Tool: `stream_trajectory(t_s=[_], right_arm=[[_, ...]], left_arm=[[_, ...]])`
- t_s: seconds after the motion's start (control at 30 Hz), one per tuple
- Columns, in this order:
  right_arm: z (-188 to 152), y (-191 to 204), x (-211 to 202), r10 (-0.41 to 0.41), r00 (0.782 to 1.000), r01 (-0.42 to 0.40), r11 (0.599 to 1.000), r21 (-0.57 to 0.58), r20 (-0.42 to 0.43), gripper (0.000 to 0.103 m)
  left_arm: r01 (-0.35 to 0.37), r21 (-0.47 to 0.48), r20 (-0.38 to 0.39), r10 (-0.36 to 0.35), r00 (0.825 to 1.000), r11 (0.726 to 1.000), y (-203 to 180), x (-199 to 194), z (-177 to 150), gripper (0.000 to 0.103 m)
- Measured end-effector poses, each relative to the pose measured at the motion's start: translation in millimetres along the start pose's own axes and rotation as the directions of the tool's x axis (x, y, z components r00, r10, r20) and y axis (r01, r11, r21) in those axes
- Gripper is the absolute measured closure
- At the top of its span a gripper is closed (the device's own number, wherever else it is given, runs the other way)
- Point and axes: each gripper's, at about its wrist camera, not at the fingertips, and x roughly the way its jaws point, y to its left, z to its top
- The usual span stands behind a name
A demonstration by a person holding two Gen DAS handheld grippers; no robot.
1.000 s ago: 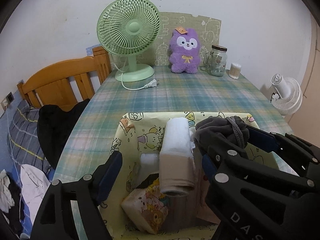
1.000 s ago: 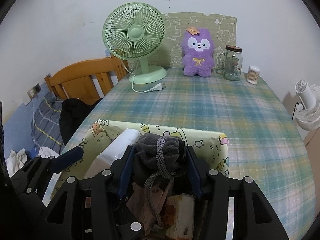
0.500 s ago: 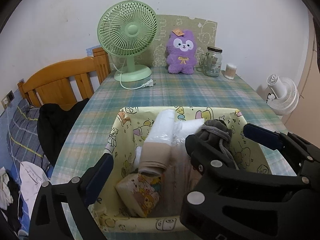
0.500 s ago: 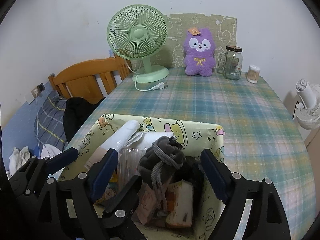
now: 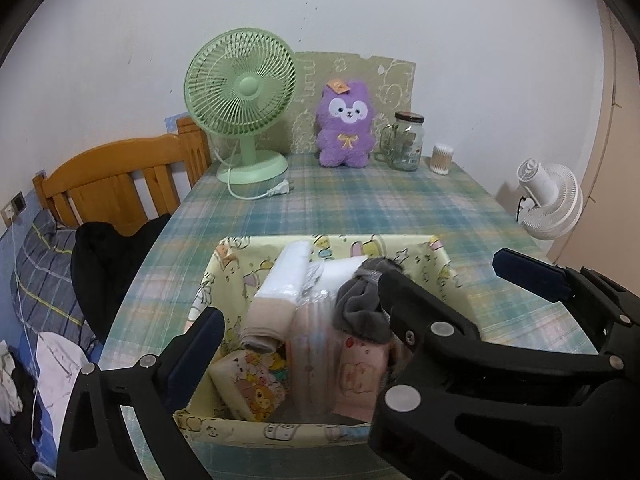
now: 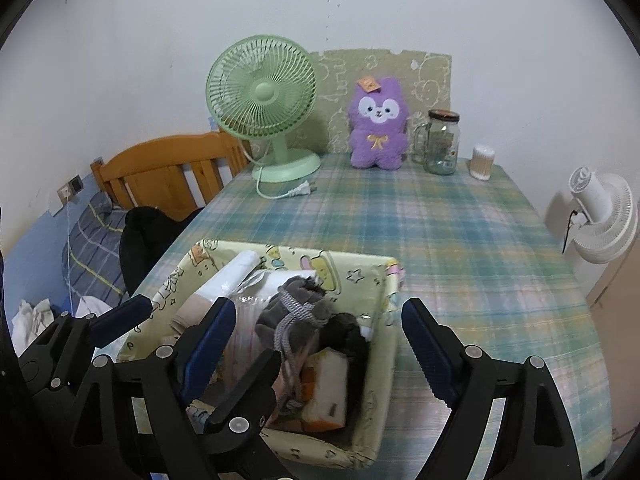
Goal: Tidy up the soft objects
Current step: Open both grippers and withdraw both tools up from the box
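Note:
A yellow cartoon-print fabric basket (image 5: 228,276) (image 6: 384,320) sits at the near edge of the plaid table. In it lie a grey drawstring pouch (image 6: 296,312) (image 5: 356,308), a white and beige rolled cloth (image 5: 280,292), plastic-wrapped packs (image 5: 312,344) and tissue packs (image 5: 252,380). My right gripper (image 6: 316,344) is open above the basket, empty, the pouch below its fingers. My left gripper (image 5: 352,312) is open and empty, spanning the basket. A purple plush toy (image 5: 346,124) (image 6: 378,124) stands at the table's far edge.
A green desk fan (image 5: 242,100) with its loose plug, a glass jar (image 5: 406,142) and a cotton-swab pot (image 5: 442,158) stand at the back. A wooden bed frame (image 5: 116,184) with dark clothes lies left. A white fan (image 5: 548,200) is right.
My right gripper has opened and let go of the grey pouch, which now lies in the basket. Both grippers have pulled back and up from the basket.

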Motion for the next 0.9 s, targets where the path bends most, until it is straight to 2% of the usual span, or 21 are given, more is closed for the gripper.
stream_trajectory(t_s=[0.17, 0.57, 0.9], right_arm=[[5, -10, -18, -0.022, 0.999, 0.022, 1.0, 0.01, 0.044, 0.007], [15, -42, -65, -0.056, 0.989, 0.052, 0.998, 0.038, 0.133, 0.006], [19, -78, -109, -0.109, 0.97, 0.09, 0.991, 0.098, 0.215, 0.004]], left_arm=[[0.004, 0.005, 0.031, -0.004, 1.0, 1.0, -9, -10, 7, 0.002], [0.008, 0.007, 0.095, -0.009, 0.995, 1.0, -37, -39, 22, 0.0], [-0.012, 0.014, 0.167, 0.009, 0.986, 1.0, -62, -69, 34, 0.0]])
